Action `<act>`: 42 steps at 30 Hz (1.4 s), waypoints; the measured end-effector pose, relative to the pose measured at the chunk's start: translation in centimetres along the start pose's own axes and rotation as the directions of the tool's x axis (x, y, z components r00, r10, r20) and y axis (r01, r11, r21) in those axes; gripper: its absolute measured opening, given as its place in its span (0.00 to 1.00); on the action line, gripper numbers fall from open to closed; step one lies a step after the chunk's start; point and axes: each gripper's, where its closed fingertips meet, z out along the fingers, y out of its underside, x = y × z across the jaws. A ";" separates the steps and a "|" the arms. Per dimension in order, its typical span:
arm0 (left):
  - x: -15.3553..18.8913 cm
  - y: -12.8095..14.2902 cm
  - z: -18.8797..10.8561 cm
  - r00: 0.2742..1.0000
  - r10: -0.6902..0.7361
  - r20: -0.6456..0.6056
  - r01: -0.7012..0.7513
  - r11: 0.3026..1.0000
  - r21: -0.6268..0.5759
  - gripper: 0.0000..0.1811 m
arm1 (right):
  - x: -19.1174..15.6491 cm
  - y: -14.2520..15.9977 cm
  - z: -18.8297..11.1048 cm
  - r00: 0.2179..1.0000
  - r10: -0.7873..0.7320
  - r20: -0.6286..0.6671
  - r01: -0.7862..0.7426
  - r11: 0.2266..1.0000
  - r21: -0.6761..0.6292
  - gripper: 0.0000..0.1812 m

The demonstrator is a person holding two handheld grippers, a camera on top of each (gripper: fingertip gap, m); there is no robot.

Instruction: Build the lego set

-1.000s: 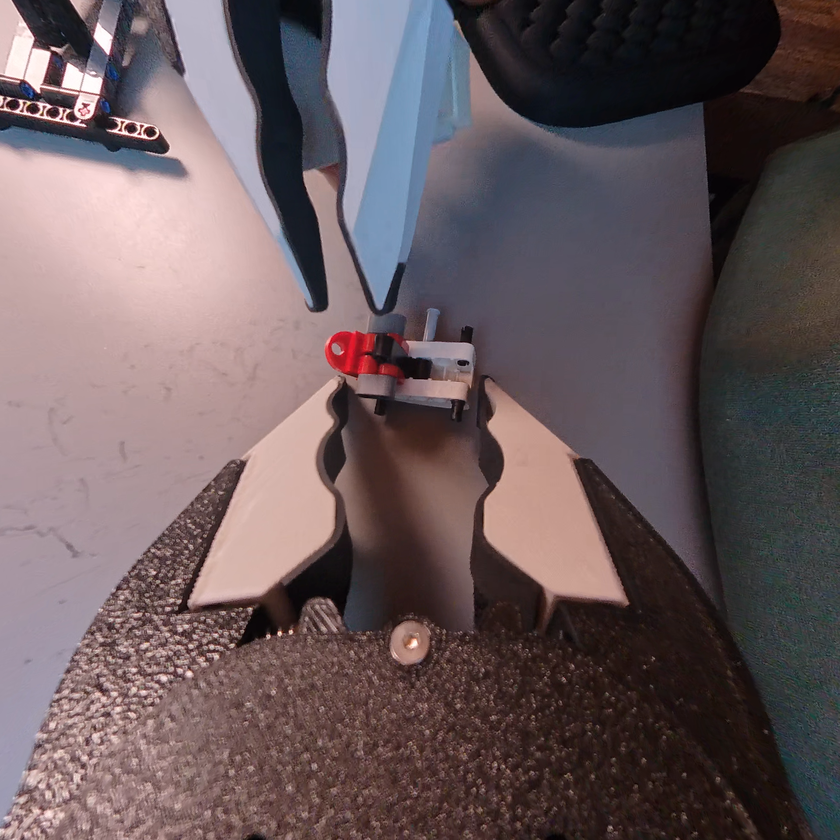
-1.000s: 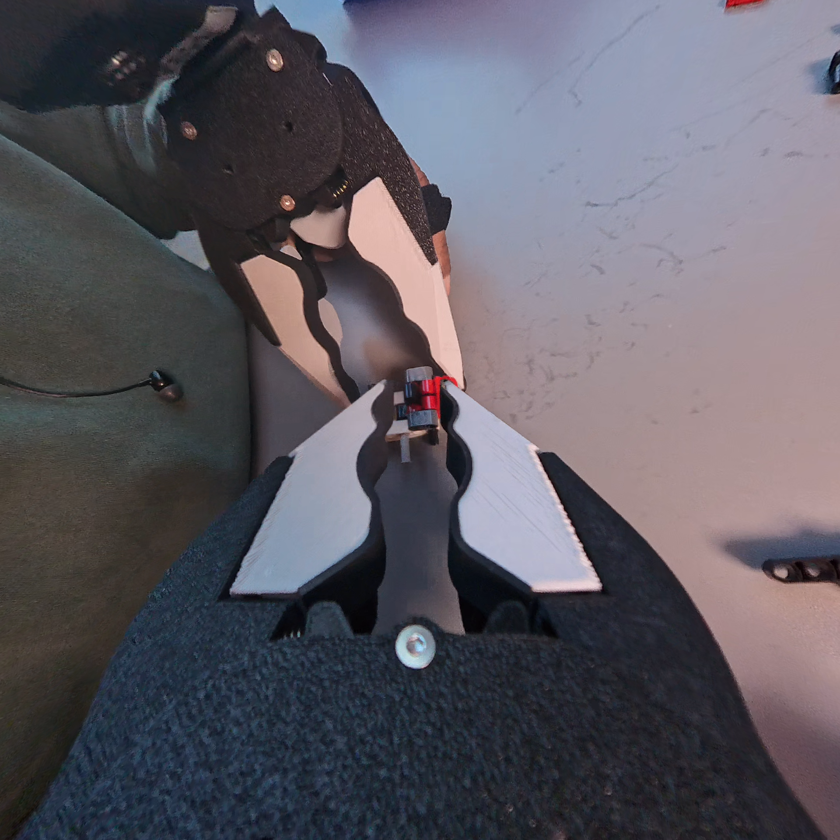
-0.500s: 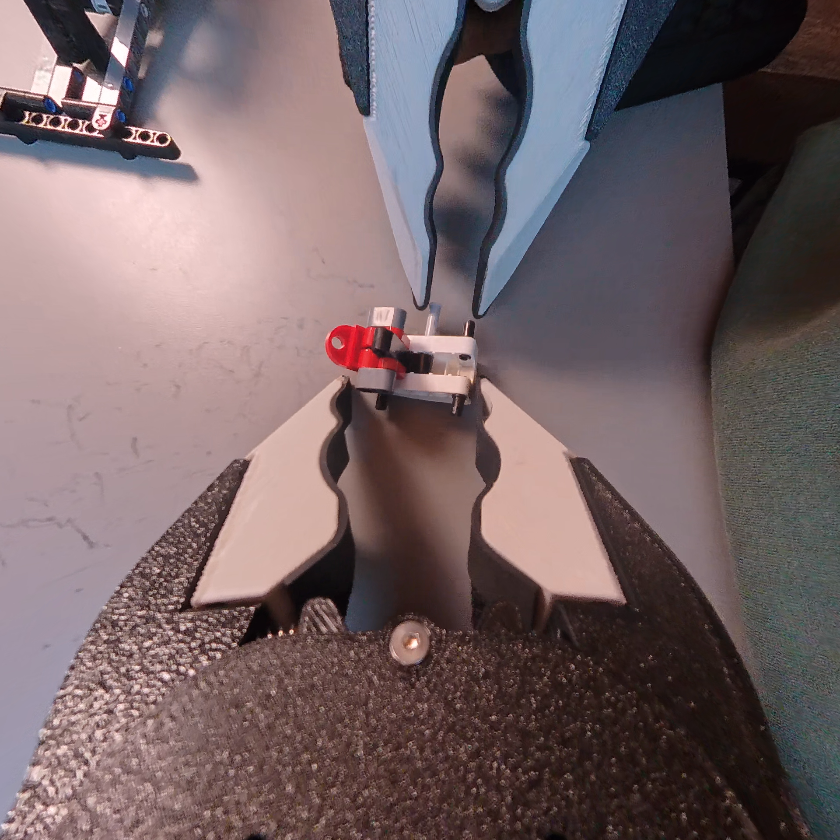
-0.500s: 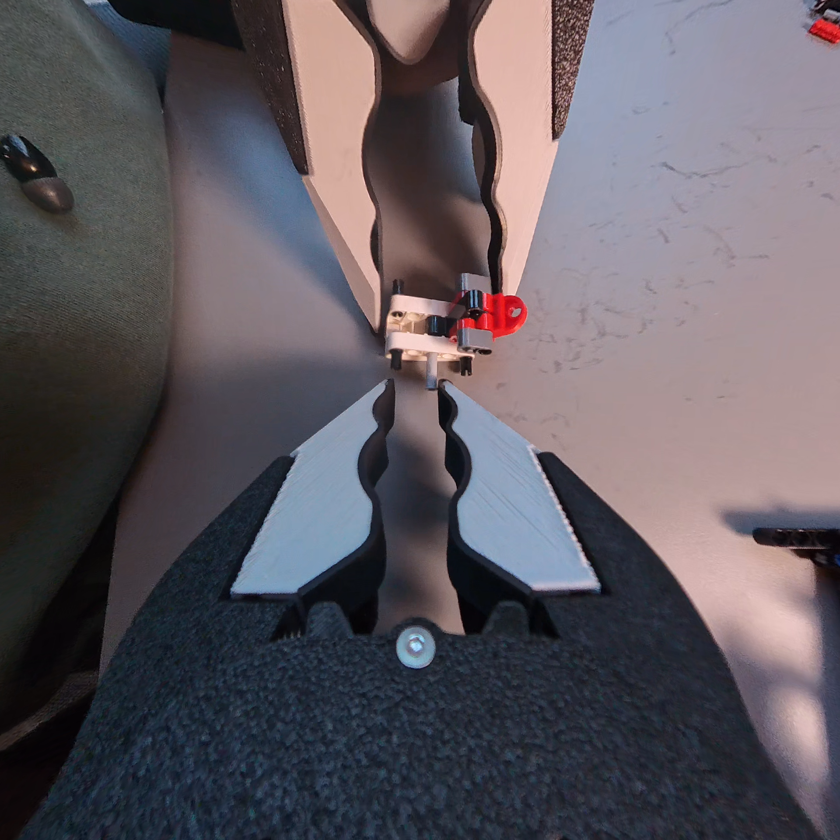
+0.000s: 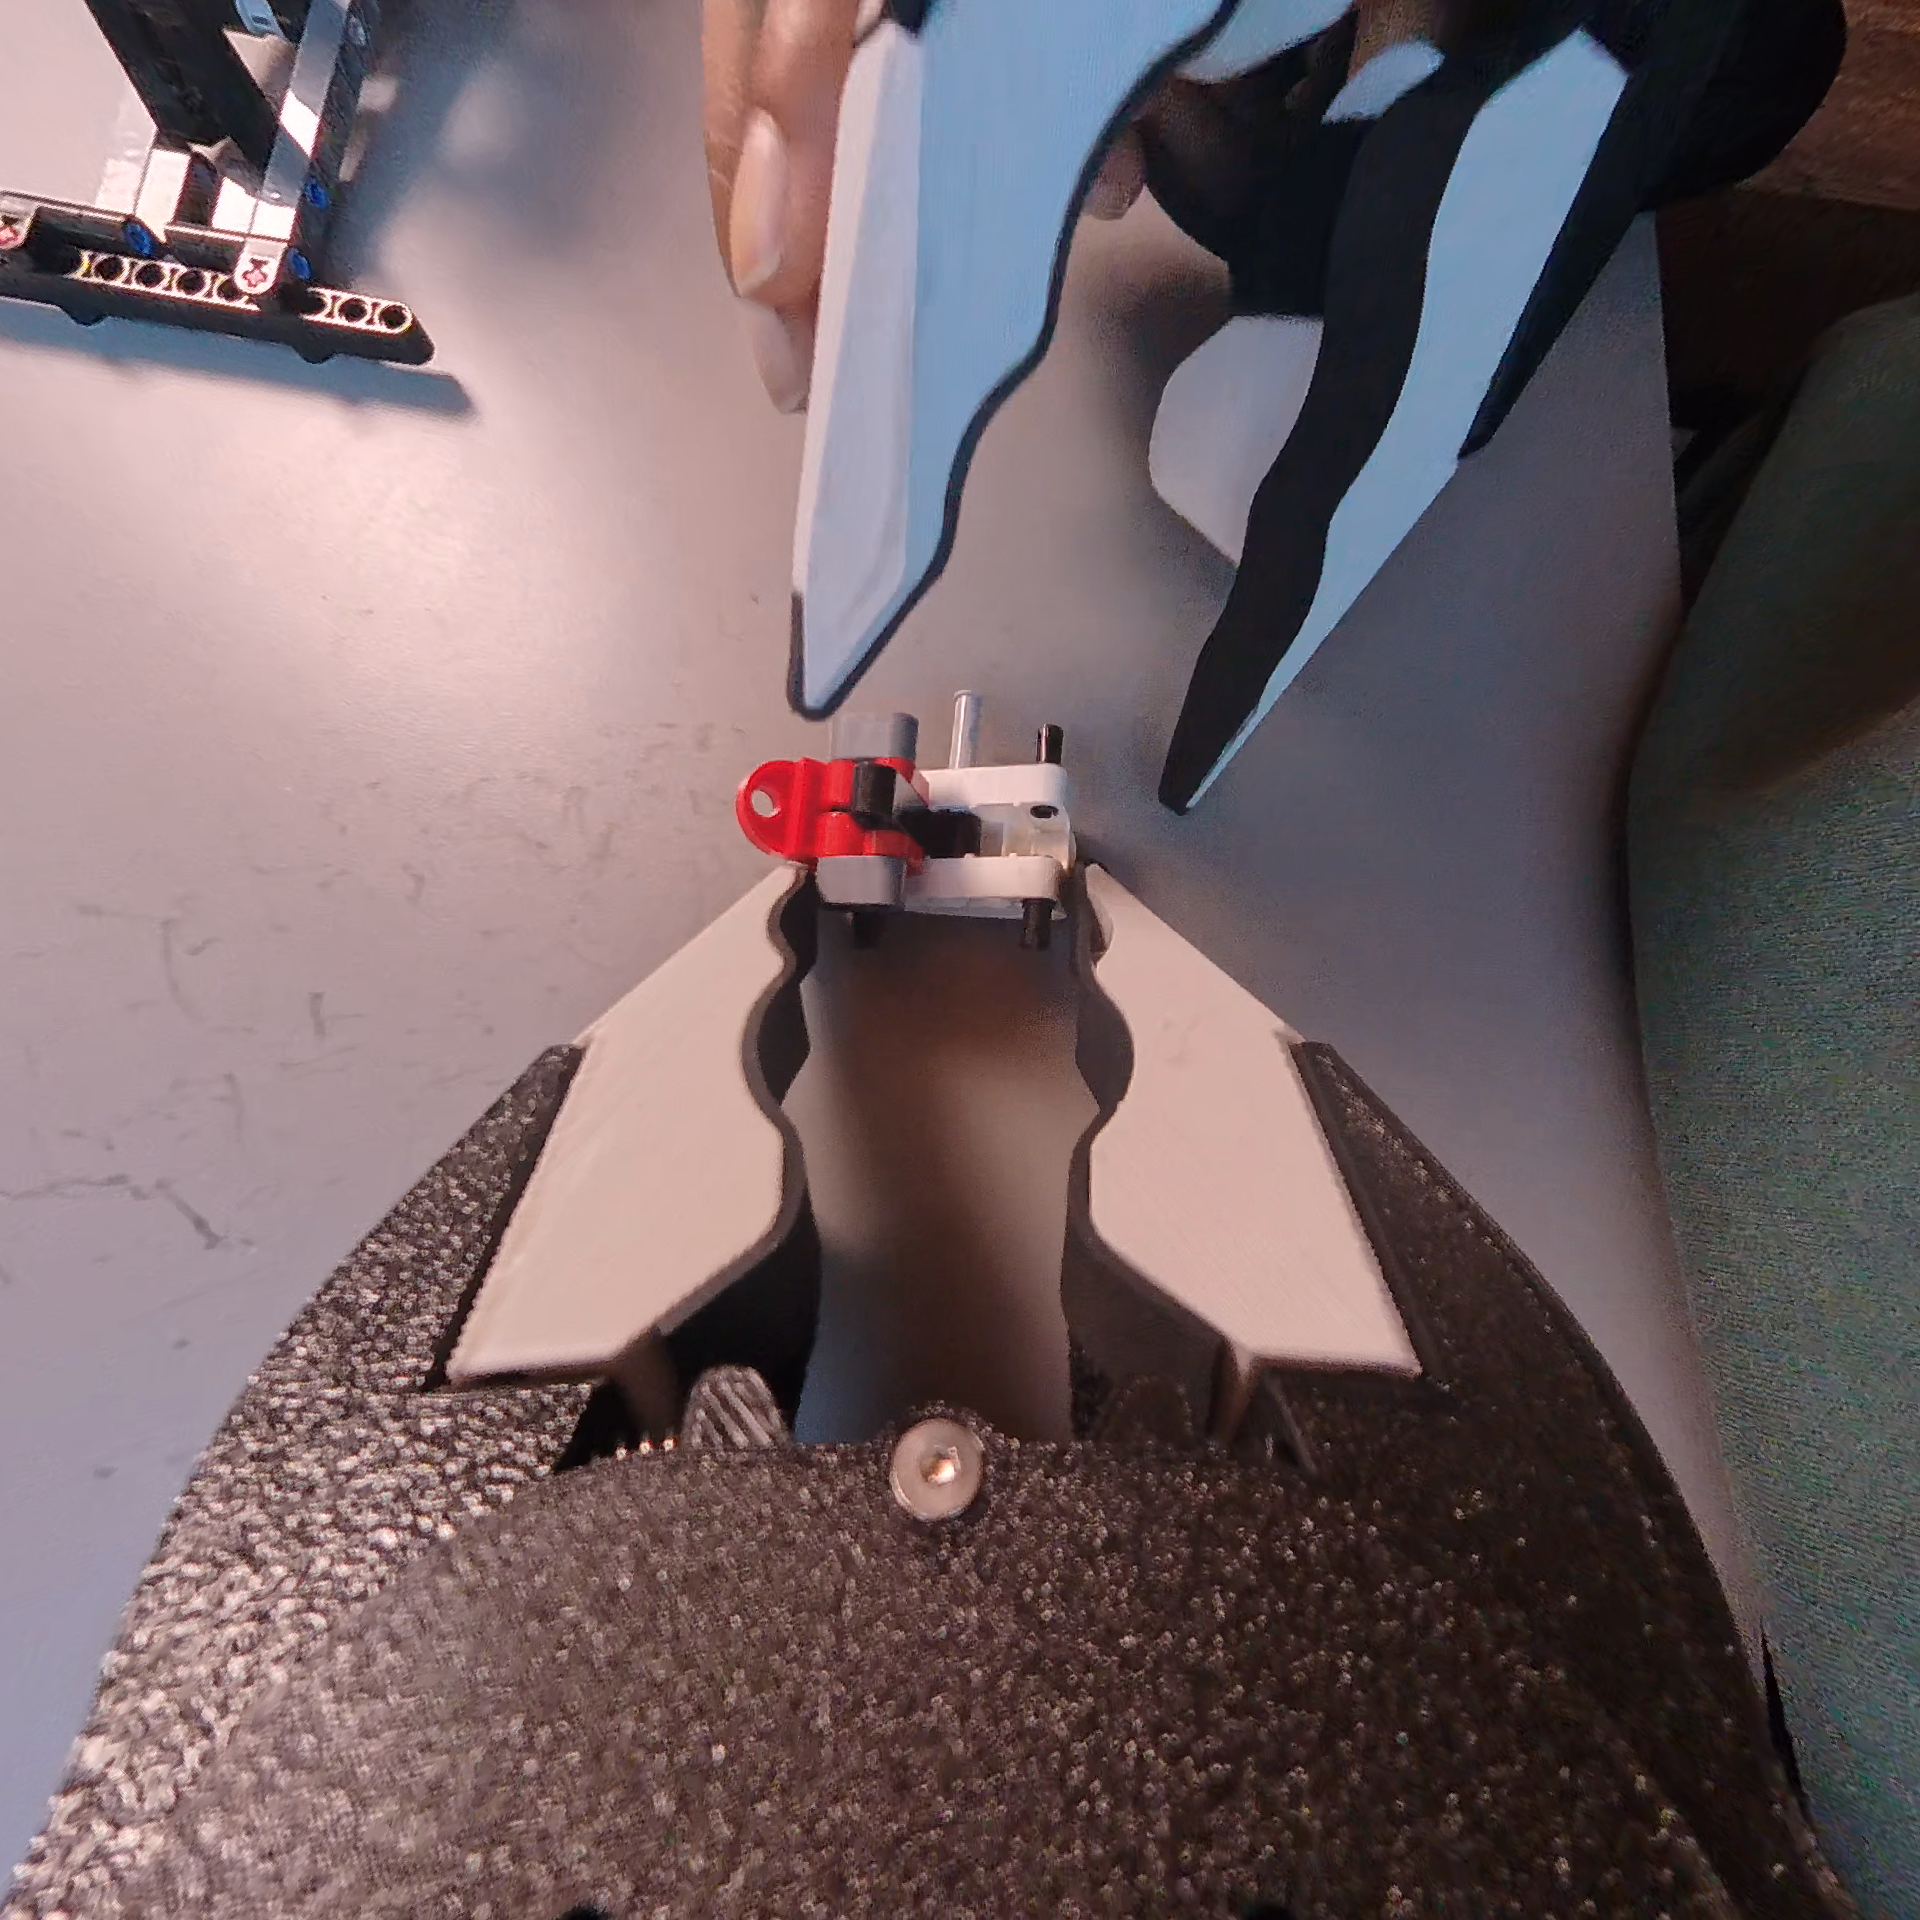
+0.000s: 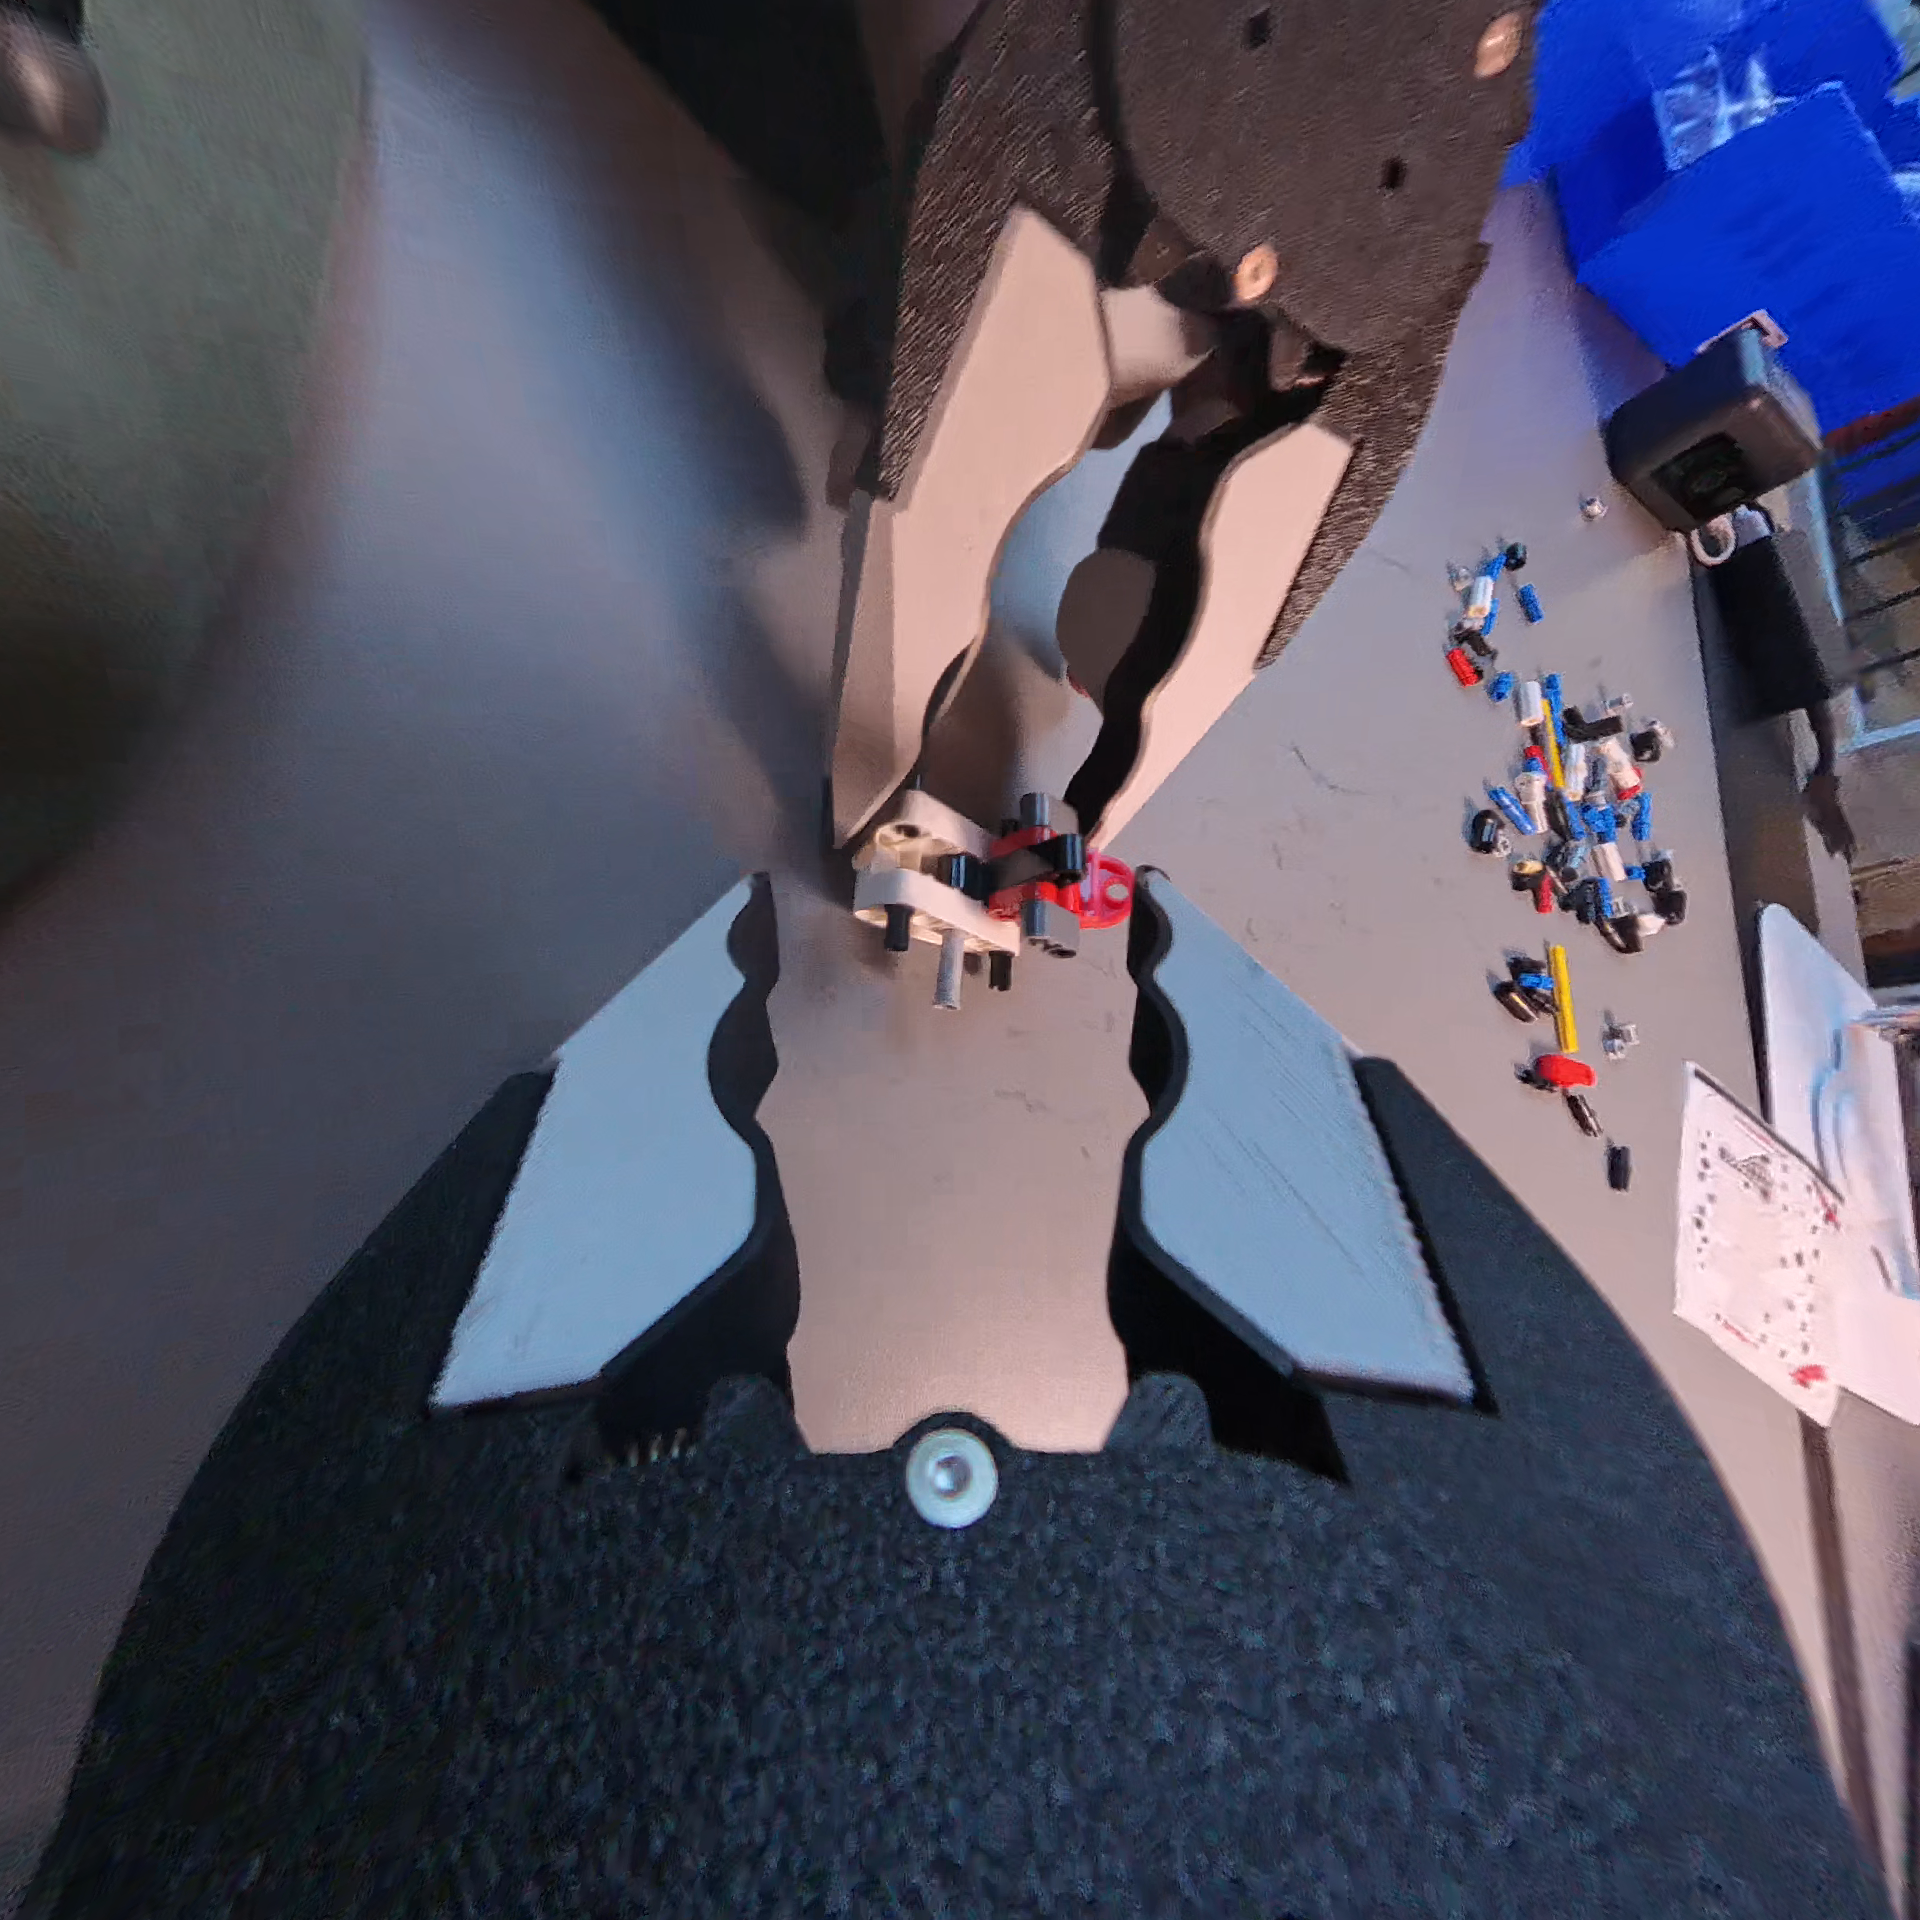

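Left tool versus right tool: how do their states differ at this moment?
The left tool is shut on the small white-and-red lego assembly; the right tool is open, gripping nothing. The left tool's tips pinch the assembly's ends; the right tool's tips spread wider than it. Both face the assembly from opposite sides.

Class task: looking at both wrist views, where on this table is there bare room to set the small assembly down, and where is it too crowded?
Bare grey table lies left of the small assembly, below the black frame model. More bare surface lies between the assembly and the loose-parts pile. Crowded: that pile, the instruction sheet, the blue bins.
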 end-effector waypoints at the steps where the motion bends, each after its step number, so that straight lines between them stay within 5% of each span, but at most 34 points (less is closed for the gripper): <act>1: 0.0 0.0 0.0 1.000 -0.002 -0.002 0.002 1.000 0.001 0.27 | -0.2 0.3 0.4 1.000 -0.025 -0.002 0.025 1.000 -0.016 0.37; 9: 0.2 0.0 -0.1 1.000 -0.001 -0.021 0.001 1.000 0.001 0.31 | -0.5 0.7 0.9 0.985 0.149 0.092 -0.149 0.989 -0.007 0.34; 18: -0.1 0.2 -0.3 1.000 -0.018 -0.013 0.018 1.000 0.000 0.32 | 0.3 0.3 -0.4 0.973 0.225 0.057 -0.227 0.973 0.031 0.34; 26: 0.3 0.1 -0.3 0.998 -0.050 -0.028 0.050 0.999 -0.003 0.36 | 0.0 2.0 -1.4 0.960 0.277 0.040 -0.277 0.961 -0.012 0.12; 37: -0.6 0.0 0.0 0.997 -0.048 0.055 0.049 0.999 -0.012 0.27 | -0.4 2.3 -0.6 0.970 0.207 0.127 -0.203 0.978 -0.043 0.09; 42: -0.8 0.0 0.0 0.997 -0.029 0.069 0.029 1.000 -0.010 0.25 | 2.6 0.4 -1.6 0.953 0.290 0.085 -0.296 0.954 0.057 0.10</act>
